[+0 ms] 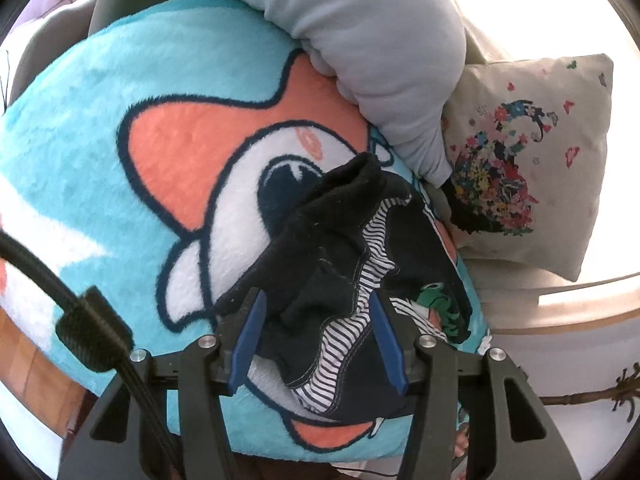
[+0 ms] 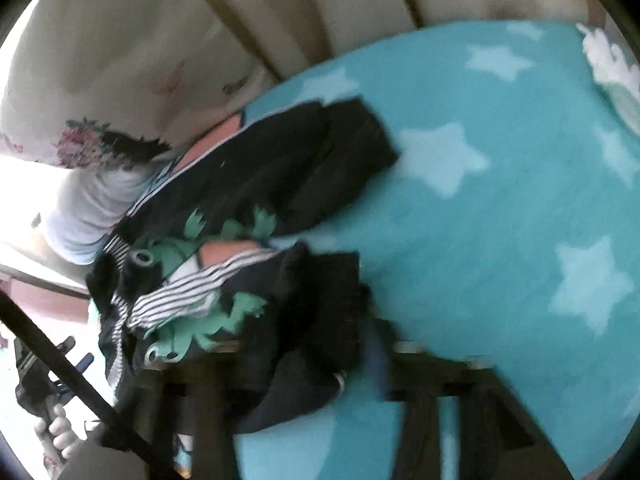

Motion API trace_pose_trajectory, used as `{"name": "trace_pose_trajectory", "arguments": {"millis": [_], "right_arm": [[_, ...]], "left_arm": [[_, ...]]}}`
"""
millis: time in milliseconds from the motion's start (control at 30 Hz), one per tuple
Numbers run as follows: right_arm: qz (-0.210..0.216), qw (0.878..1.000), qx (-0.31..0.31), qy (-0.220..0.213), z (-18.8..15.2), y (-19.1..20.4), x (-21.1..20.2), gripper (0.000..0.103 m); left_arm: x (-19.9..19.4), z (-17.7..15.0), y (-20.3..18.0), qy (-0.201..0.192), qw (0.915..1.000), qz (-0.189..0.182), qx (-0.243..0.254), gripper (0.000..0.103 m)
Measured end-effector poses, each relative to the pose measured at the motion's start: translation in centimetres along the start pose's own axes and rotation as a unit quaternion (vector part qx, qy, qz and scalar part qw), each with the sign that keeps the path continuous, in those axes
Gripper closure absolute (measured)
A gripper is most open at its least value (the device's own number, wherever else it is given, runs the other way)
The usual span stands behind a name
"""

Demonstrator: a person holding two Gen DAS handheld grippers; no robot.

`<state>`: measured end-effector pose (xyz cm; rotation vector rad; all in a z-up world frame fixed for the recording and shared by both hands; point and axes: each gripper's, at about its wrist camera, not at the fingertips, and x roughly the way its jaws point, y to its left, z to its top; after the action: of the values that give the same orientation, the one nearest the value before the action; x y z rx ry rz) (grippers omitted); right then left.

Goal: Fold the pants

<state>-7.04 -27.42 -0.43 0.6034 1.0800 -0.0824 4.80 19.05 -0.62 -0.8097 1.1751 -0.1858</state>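
Observation:
Small dark navy pants [image 1: 340,264] with a black-and-white striped waistband and green frog prints lie crumpled on a turquoise plush blanket [image 1: 100,128]. My left gripper [image 1: 318,344] is open, its blue pads on either side of the striped waistband, with cloth between them. In the right wrist view the pants [image 2: 248,208] lie bunched with one leg stretched across the starred blanket [image 2: 500,220]. My right gripper [image 2: 320,360] is blurred and covered by dark cloth, so its state is unclear.
A grey cushion [image 1: 360,48] and a cream pillow with a floral print [image 1: 528,160] sit behind the pants against a beige sofa back [image 2: 200,40]. The person's hand holding the left gripper [image 2: 56,424] shows at lower left.

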Motion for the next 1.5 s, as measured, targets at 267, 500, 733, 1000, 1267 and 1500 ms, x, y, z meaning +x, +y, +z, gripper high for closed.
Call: {"name": "trace_pose_trajectory", "arguments": {"millis": [267,500,733,1000,1267,1500], "right_arm": [[-0.044,0.998,0.029,-0.035,-0.2,-2.3,-3.1,0.091],[-0.084,0.995,0.014,-0.046,-0.4,-2.7,-3.5,0.090],[-0.103,0.993,0.023,-0.049,-0.4,-3.2,-3.4,0.074],[-0.125,0.985,0.058,-0.100,-0.5,-3.2,-7.0,0.064],[-0.080,0.992,-0.025,-0.091,0.2,4.5,-5.1,0.063],[-0.124,0.992,-0.022,-0.028,-0.3,5.5,1.0,0.061]], "left_arm": [[0.5,-0.2,-0.8,-0.001,0.9998,0.014,0.015,0.050],[2.4,-0.8,0.4,0.014,0.9984,0.053,0.014,0.048],[4.0,-1.4,1.4,0.023,0.9940,0.106,0.014,0.051],[0.1,-0.5,-0.4,-0.028,0.9940,0.087,0.060,0.051],[1.9,1.9,-5.2,-0.019,0.9874,0.053,0.148,0.051],[8.7,7.0,-1.9,0.055,0.9962,0.052,0.042,0.053]]}}
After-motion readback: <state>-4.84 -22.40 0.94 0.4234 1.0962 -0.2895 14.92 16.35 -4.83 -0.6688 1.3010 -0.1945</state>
